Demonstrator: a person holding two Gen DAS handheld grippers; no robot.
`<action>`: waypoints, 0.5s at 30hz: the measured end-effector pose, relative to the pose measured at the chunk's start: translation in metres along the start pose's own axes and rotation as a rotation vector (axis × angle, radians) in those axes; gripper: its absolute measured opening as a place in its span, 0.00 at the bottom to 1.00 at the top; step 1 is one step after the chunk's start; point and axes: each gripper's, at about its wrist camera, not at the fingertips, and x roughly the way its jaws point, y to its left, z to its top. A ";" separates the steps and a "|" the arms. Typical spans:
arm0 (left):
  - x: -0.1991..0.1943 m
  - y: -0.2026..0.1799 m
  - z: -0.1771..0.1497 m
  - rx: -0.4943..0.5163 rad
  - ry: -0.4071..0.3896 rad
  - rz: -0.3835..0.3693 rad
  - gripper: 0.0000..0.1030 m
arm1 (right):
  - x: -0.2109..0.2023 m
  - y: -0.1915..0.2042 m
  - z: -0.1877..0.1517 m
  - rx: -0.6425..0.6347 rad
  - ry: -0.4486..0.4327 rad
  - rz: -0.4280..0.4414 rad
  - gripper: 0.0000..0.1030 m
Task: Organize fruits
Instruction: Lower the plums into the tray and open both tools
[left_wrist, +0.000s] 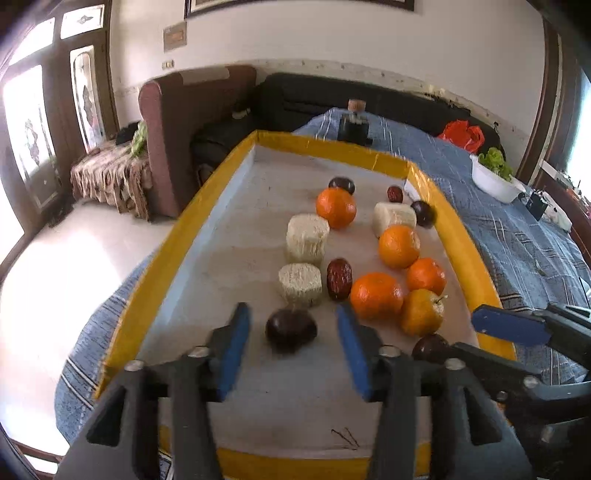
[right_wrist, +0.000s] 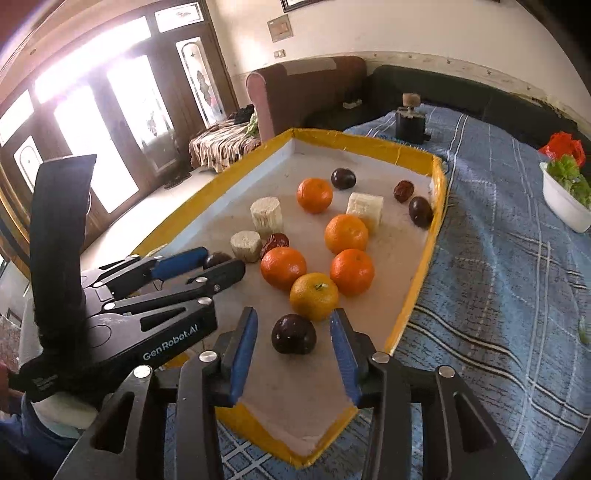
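A yellow-rimmed tray (left_wrist: 147, 280) (right_wrist: 413, 295) holds several oranges, dark plums, red dates and pale cut cylinders. My left gripper (left_wrist: 291, 325) is open, its blue pads either side of a dark plum (left_wrist: 291, 329) on the tray floor, apart from it. My right gripper (right_wrist: 293, 332) is open around another dark plum (right_wrist: 293, 334) near the tray's right rim, not touching it. A yellowish orange (right_wrist: 314, 301) and other oranges (right_wrist: 283, 267) lie just beyond. The left gripper also shows in the right wrist view (right_wrist: 210, 264), and the right gripper's blue finger in the left wrist view (left_wrist: 509, 326).
The tray sits on a blue striped cloth (right_wrist: 498, 277). A white bowl of greens (right_wrist: 565, 201) stands at right, a red bag (right_wrist: 561, 146) behind it. A dark jar with a cork (right_wrist: 410, 123) stands past the tray's far rim. Armchair and sofa lie behind.
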 end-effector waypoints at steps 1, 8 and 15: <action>-0.001 0.000 0.000 0.005 -0.007 0.007 0.55 | -0.003 0.000 0.000 -0.003 -0.008 -0.004 0.52; -0.008 -0.006 0.000 0.022 -0.043 0.060 0.67 | -0.025 -0.001 -0.006 -0.008 -0.047 -0.038 0.64; -0.009 -0.008 -0.002 0.014 -0.054 0.080 0.69 | -0.031 -0.010 -0.017 0.020 -0.056 -0.037 0.65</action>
